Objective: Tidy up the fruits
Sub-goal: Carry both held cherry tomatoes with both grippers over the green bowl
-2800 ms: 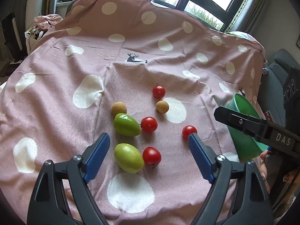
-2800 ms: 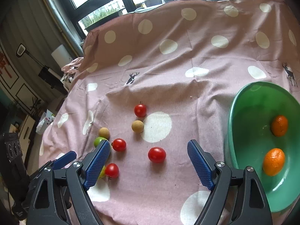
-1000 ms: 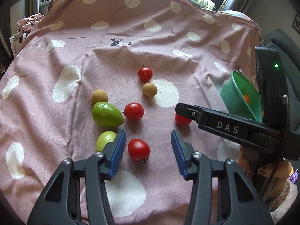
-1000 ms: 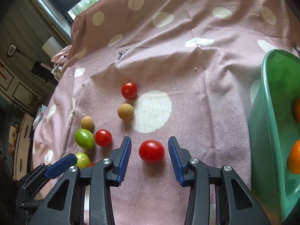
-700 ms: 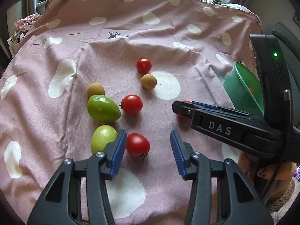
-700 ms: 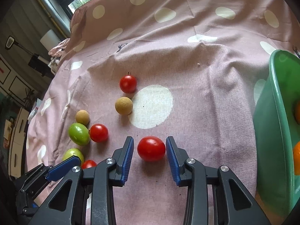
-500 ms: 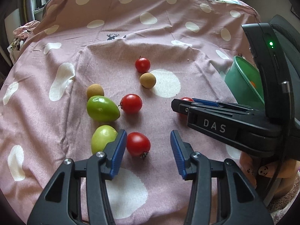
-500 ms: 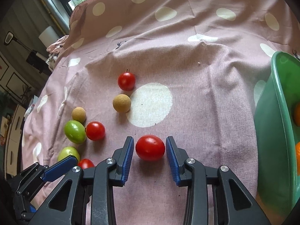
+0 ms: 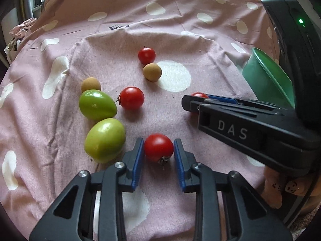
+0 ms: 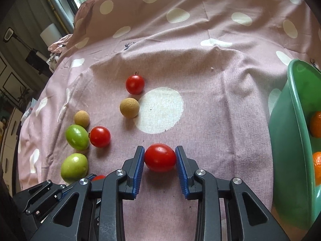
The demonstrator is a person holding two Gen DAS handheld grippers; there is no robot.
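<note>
Both grippers work at once, one tomato each, presumably so we clear two fruits per trip to the green bowl [image 10: 289,132], which sits at the right edge of the pink spotted cloth [image 10: 200,60] and already holds two oranges [image 10: 316,123].

Left gripper [image 9: 158,150]: jaws have just been closing, and the blue pads now sit against both flanks of a red tomato [image 9: 158,147], stalk end toward the camera. We read this as a grip. The tomato rests on the cloth, not yet lifted. A green fruit [image 9: 104,140] lies just beside the left-hand finger, close enough that we judge a nudge possible on lift.

Right gripper [image 10: 160,157]: jaws likewise have just been closing; pads touch each side of a second red tomato [image 10: 160,157], centred between the fingertips, also on the cloth.

Remaining on the cloth: two more red tomatoes, another green fruit, two tan round fruits, all beyond the fingers
</note>
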